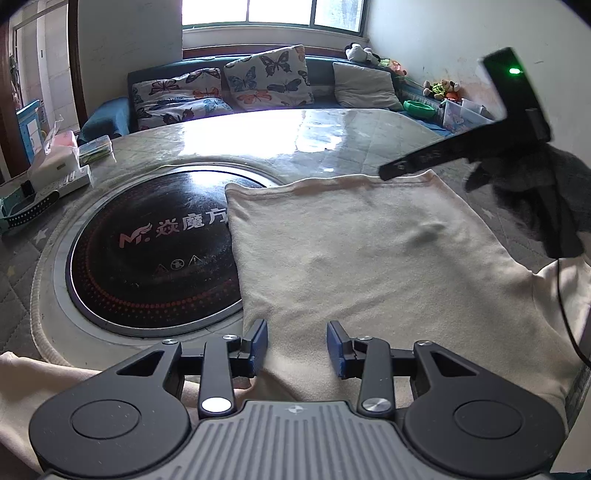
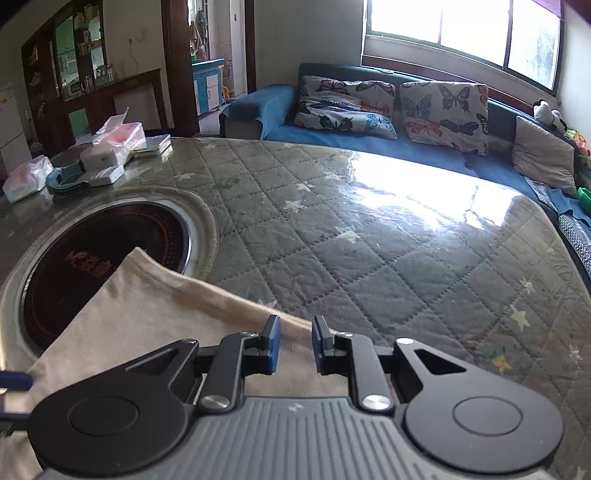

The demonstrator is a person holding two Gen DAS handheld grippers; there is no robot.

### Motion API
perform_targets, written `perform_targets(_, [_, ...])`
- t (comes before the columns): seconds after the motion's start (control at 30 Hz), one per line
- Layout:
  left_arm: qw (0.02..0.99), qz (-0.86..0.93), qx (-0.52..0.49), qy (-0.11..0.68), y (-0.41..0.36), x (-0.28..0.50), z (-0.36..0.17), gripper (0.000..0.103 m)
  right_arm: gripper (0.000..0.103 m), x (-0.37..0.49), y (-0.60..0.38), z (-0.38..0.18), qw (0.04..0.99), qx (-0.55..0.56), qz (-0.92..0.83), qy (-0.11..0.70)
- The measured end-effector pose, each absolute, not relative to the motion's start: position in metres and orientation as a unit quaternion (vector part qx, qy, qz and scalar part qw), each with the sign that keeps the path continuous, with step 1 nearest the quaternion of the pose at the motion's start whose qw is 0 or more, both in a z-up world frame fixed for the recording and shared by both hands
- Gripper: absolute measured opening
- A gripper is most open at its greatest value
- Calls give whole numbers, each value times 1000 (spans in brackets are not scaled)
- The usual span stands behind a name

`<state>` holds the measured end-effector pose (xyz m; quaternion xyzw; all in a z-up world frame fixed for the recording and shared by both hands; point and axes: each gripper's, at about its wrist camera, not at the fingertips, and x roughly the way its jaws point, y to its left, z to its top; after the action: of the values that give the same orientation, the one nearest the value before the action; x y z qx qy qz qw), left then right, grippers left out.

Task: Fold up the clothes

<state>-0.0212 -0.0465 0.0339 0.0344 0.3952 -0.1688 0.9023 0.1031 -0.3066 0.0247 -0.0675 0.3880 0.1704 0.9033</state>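
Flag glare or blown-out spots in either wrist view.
Left wrist: window clipped white, glare streak on the glossy quilted table cover. Right wrist: window blown out, glare patch on the cover; cream folded garment evenly lit.

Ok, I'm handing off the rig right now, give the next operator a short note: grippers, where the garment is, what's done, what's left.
Left gripper: open, poised over the near edge of the cream garment, nothing pinched.
Right gripper: jaws slightly apart at the garment's far hem, not clamping it.
Garment: lies flat on the quilted table, one corner overlapping the round black cooktop. Its far part looks smoothed into a rectangle; the near part bunches beside the left gripper.
Done: apparently at least one fold laid down.
Left: likely regrasp an edge and fold again.
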Motion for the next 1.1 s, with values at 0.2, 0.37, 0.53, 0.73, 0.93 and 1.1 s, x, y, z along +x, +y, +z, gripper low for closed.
perform_targets(0.2, [909,-166,27,382,-48,-30,44,42,23,41,-314,38,890,-102,206,395])
perform_targets(0.37, [904,-199,38,377,-63,-51,48,42,27,-17,-318,33,875,-114,239,406])
perform_targets(0.53, [897,-237,54,370,-80,-75,48,45,32,-67,-316,27,862,-139,264,410])
perform_targets(0.73, [887,-282,99,352,-103,-105,39,46,41,-110,-313,21,853,-157,293,402])
perform_targets(0.93, [874,-305,138,353,-115,-119,28,46,42,-130,-312,19,856,-169,300,385])
perform_targets(1.1, [884,-299,126,335,-113,-116,43,46,42,-134,-314,22,861,-155,303,379])
